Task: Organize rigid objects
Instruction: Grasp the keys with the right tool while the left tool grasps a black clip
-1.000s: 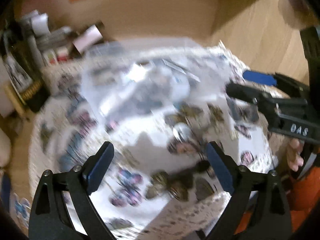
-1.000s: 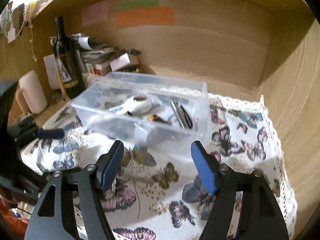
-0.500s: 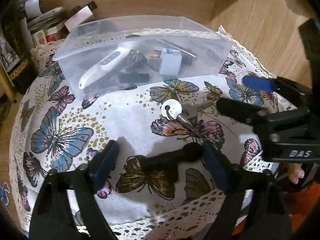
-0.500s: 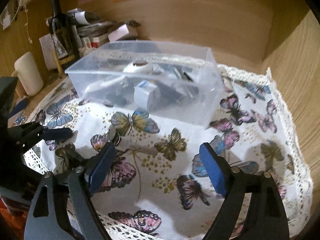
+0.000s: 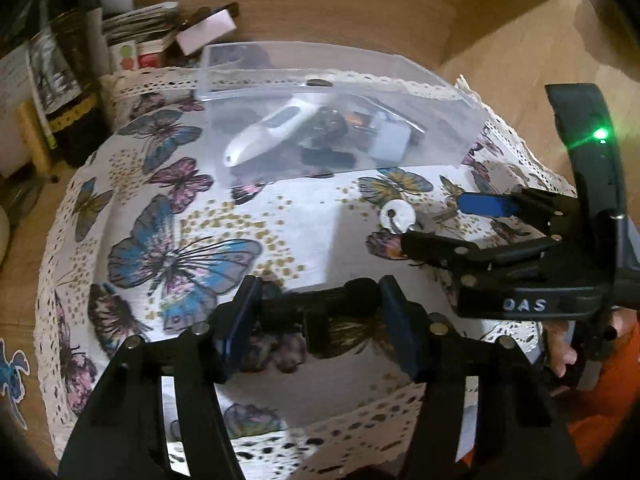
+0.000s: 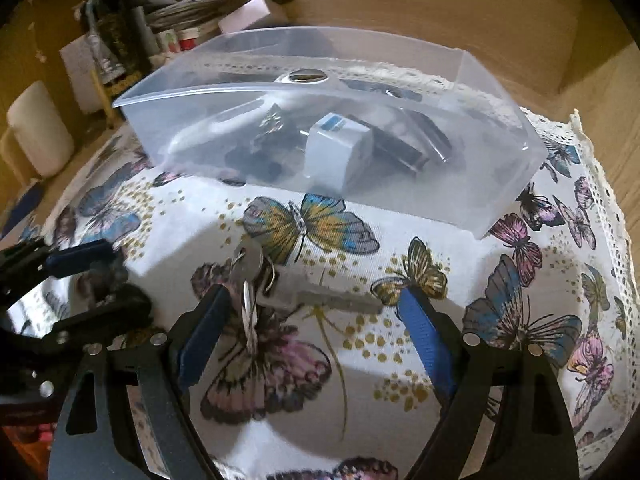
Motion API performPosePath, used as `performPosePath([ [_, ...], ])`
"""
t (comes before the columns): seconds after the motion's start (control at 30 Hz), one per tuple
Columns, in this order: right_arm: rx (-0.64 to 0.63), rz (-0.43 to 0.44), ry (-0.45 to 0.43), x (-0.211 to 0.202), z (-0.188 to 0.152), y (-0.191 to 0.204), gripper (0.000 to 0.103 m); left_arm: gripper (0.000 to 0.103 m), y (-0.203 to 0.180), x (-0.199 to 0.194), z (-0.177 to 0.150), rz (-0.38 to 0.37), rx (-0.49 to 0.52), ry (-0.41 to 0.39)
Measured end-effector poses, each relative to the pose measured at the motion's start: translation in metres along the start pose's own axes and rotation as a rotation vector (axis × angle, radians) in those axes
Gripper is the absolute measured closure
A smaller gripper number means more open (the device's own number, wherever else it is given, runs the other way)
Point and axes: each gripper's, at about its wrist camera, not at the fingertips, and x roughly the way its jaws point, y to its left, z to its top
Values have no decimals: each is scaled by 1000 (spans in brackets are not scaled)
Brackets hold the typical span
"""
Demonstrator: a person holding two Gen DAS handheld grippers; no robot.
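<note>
A clear plastic bin [image 5: 432, 160] [image 6: 496, 160] sits on the butterfly tablecloth [image 5: 304, 236] and holds a white thermometer [image 5: 264, 136], a white cube [image 6: 336, 152] and dark items. My left gripper [image 5: 316, 312] has its jaws closed against the two ends of a black rod-shaped object [image 5: 324, 300] lying on the cloth. A bunch of silver keys [image 6: 280, 284] lies on the cloth between the open fingers of my right gripper [image 6: 316, 320]. In the left wrist view the keys [image 5: 398, 216] lie between the right gripper's [image 5: 436, 224] fingers. The left gripper shows at left [image 6: 84, 280].
A dark wine bottle [image 6: 116, 40], boxes and papers [image 5: 152, 36] stand behind the bin at the left. A cream cylinder [image 6: 36, 136] stands at the far left. Wooden walls enclose the back and right. The cloth's lace edge [image 5: 320, 444] hangs at the front.
Both grippers have moved down and forward to the cloth. The left jaws have narrowed onto the black object. The right gripper now straddles the keys.
</note>
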Motion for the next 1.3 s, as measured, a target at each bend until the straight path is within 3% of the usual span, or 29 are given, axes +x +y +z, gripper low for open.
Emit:
performPosePath([
  [0.07,-2,-14,-7,3,1,4,18,43,5,-2,0,-8,-10,-4],
  [0.17,-4,-19,-23,1,0,6,32,43,7,-5,4,-21,-17,-21],
  [0.27,2,-21,-33,-2,-2,5,55,43,6,-10,8,-35,-10,-45],
  [0.33,3,-11,-34,-6,-3,3,85,43,4,-12,12,-39,-3,-60],
  [0.57,-19,22,-33,-10,-3,4,86,43,4,-18,16,-36,-2,-82],
  [0.63,-26,57,-21,-10,-1,4,74,43,5,-18,16,-29,-4,-83],
  [0.7,-49,37,-31,-9,3,7,57,43,8,-18,16,-30,-11,-81],
  [0.73,-62,28,-34,-8,6,9,55,43,9,-18,16,-30,-14,-80],
  [0.93,-136,41,0,15,24,20,56,43,14,-20,18,-24,-30,-93],
  [0.97,-142,49,-4,16,26,20,58,43,15,-21,19,-23,-32,-97],
  [1.03,-156,85,-3,18,29,21,78,43,17,-22,19,-19,-38,-103],
  [1.3,-134,99,-53,5,18,20,81,43,15,-25,24,-8,-30,-115],
])
